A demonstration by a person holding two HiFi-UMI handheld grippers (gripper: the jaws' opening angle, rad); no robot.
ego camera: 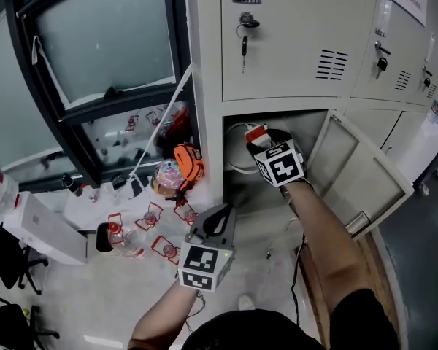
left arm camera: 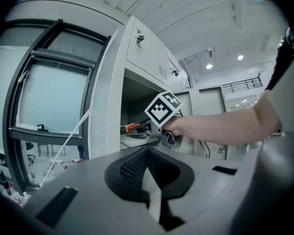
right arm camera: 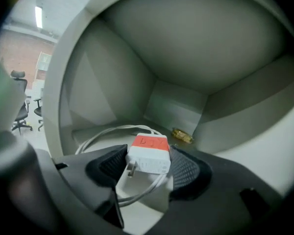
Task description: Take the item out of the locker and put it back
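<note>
**A:** Grey locker compartment [right arm camera: 186, 48]: where is the charger [right arm camera: 148, 153] found?

**B:** Just inside the mouth, where it is clamped at its sides by the right gripper [right arm camera: 149, 173]. Its white cable [right arm camera: 100, 136] is trailed behind, so it should be drawn out slowly and unsnagged. The left gripper [left arm camera: 148, 173] is seen closed, empty, outside.

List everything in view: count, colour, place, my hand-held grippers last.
locker: one, beige, lower door open
charger: one, white and orange, between right jaws
cable: one, white, inside locker
small thing: one, yellowish, locker back
keys: two or more, dark, upper doors
window: one, dark frame, left of locker
bottles: several, clear, floor under window
orange thing: one, floor beside locker
box: one, white, floor left
left hand-held gripper: one, grey, shut, empty, above floor
right hand-held gripper: one, grey, shut on charger, in locker
</note>
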